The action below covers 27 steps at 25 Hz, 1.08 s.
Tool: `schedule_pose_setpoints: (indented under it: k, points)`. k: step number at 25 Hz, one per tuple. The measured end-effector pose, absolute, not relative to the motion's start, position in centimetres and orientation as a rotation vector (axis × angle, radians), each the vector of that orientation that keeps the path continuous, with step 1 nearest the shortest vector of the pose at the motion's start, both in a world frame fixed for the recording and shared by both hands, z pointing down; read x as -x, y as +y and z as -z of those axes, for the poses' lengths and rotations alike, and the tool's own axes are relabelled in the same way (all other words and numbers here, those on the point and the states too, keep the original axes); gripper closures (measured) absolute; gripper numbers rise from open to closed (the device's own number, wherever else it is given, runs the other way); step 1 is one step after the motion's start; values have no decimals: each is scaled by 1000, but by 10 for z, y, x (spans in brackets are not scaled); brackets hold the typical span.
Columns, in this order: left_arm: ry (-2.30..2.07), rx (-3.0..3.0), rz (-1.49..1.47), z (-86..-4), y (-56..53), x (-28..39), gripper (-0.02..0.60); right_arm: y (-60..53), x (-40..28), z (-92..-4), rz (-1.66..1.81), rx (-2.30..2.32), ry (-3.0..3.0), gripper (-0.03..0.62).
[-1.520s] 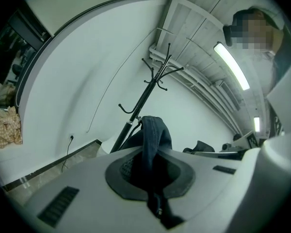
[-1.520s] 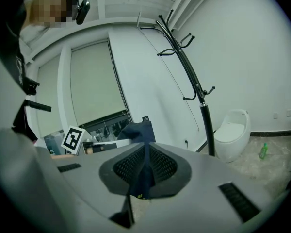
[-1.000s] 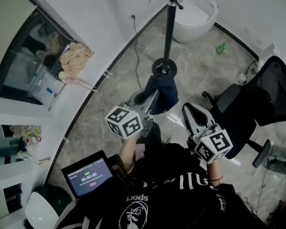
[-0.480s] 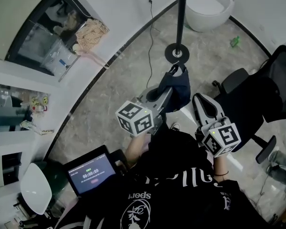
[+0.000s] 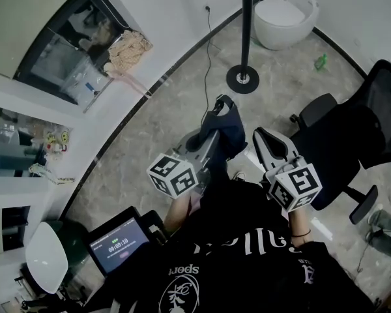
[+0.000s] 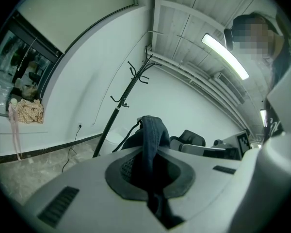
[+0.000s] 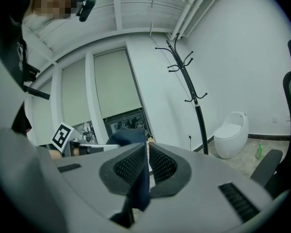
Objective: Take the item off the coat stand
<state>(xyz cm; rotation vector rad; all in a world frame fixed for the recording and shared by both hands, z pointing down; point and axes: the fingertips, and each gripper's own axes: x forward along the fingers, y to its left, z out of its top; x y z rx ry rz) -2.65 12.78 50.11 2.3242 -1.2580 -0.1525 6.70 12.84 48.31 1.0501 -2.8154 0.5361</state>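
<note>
The item is a dark blue cloth bag [image 5: 227, 124], off the black coat stand [image 5: 246, 31] and hanging in the air on the near side of the stand's round base [image 5: 243, 79]. My left gripper [image 5: 216, 121] is shut on its top fold, which bulges up between the pads as the dark blue cloth bag [image 6: 150, 140]. My right gripper [image 5: 259, 139] is just right of the bag, with a strip of the same blue cloth [image 7: 136, 188] pinched between its nearly closed jaws. The bare coat stand [image 6: 131, 89] shows behind the bag, and the coat stand [image 7: 186, 76] also rises beyond the right gripper.
A white rounded seat [image 5: 283, 15] stands by the wall behind the stand. A black office chair [image 5: 352, 135] is close on the right, a green bottle [image 5: 320, 60] lies on the floor, and a cable [image 5: 208, 64] runs from the wall. A tablet [image 5: 117, 246] sits lower left.
The bag has come away from the stand's base toward the person, carried by the left gripper. Both grippers have drawn back slightly together.
</note>
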Motion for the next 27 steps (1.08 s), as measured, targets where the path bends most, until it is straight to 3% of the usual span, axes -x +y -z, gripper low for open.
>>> schedule_pose_setpoints:
  k: [27]
  points:
    - [-1240,-2340,155,-496,130,26,572,134,-73,-480,-480,-1083,-2809,560]
